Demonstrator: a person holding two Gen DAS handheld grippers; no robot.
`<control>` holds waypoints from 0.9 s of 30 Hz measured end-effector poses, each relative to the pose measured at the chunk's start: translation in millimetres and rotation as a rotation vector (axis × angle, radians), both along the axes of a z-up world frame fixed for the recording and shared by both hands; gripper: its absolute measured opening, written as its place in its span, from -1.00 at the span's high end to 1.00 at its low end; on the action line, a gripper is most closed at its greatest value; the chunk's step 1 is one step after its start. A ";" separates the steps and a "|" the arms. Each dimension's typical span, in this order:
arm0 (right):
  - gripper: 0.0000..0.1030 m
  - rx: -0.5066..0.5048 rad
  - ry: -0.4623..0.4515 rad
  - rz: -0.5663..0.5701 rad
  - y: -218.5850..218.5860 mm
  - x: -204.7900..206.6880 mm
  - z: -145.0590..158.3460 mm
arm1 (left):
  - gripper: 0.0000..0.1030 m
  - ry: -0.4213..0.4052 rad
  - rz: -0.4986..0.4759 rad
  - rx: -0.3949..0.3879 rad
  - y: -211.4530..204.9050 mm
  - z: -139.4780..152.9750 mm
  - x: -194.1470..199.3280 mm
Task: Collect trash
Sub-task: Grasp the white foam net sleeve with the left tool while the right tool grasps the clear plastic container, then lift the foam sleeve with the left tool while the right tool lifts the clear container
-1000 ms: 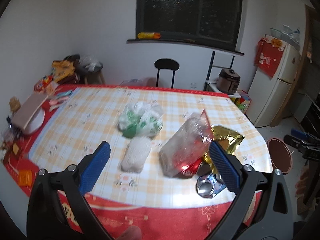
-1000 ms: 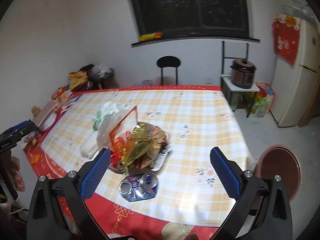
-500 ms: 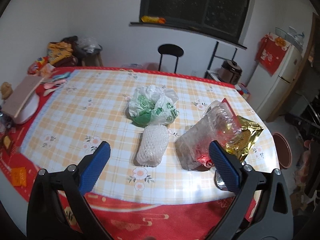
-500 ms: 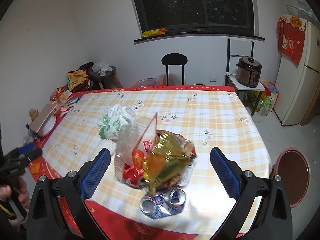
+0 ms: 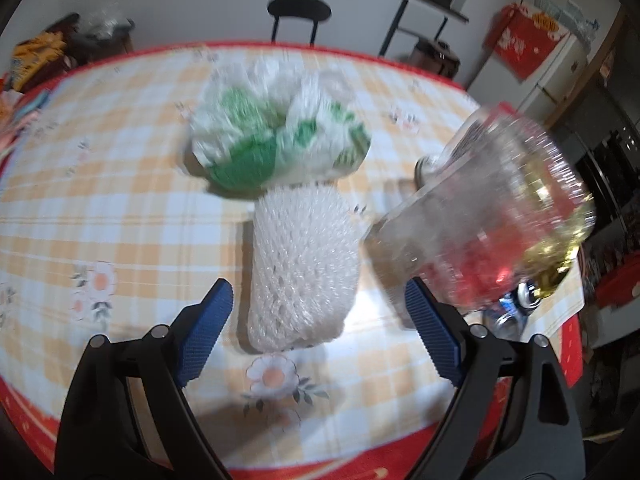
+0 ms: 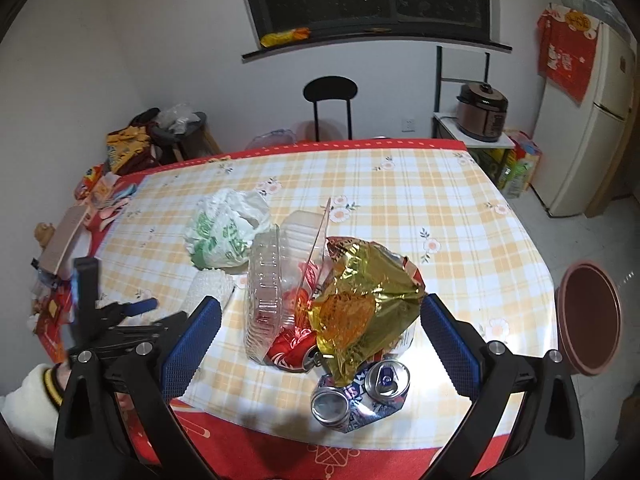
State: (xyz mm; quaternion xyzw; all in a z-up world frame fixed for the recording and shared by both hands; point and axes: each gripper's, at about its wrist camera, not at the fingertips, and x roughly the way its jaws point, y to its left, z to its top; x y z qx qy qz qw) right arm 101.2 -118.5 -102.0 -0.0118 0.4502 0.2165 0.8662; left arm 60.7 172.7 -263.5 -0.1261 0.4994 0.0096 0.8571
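The left gripper (image 5: 316, 312) hangs over the table (image 5: 100, 208), pointing down at a white foam net (image 5: 304, 268). Its blue fingers (image 5: 206, 336) stand wide on both sides of the net and do not touch it. They have just been closing a little. The net lies flat on the checked cloth, right between the two fingers.

At 12 o'clock from the net sits a white and green plastic bag (image 5: 276, 136), and it touches the net's far end. At 3 o'clock from the net lies a clear plastic box (image 5: 488, 216), blurred in this view, with red and gold things showing through it.

The right gripper (image 6: 320, 344) is over the near edge of the table. Its fingers are wide apart too and hold nothing. Between them is a heap of trash. A gold foil wrapper (image 6: 366, 308) sits in the middle. The clear plastic box is at 9 o'clock from it, and a red can (image 6: 290, 354) peeks out under them. A squashed blue can (image 6: 360, 396) lies at 6 o'clock from the wrapper.

A brown bin (image 6: 590, 316) stands on the floor at 3 o'clock, past the table's edge.
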 end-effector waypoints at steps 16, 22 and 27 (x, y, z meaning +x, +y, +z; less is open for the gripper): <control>-0.37 -0.021 0.017 0.117 63.6 3.5 -16.1 | 0.27 0.045 -0.066 -0.114 36.8 -31.3 8.1; -0.14 -0.057 0.015 0.145 79.2 14.5 -28.7 | 0.29 -0.049 -0.034 -0.151 58.6 4.9 -10.0; -0.09 -0.097 0.011 0.140 84.1 22.1 -35.7 | 0.29 -0.098 -0.010 -0.165 67.5 23.9 -18.0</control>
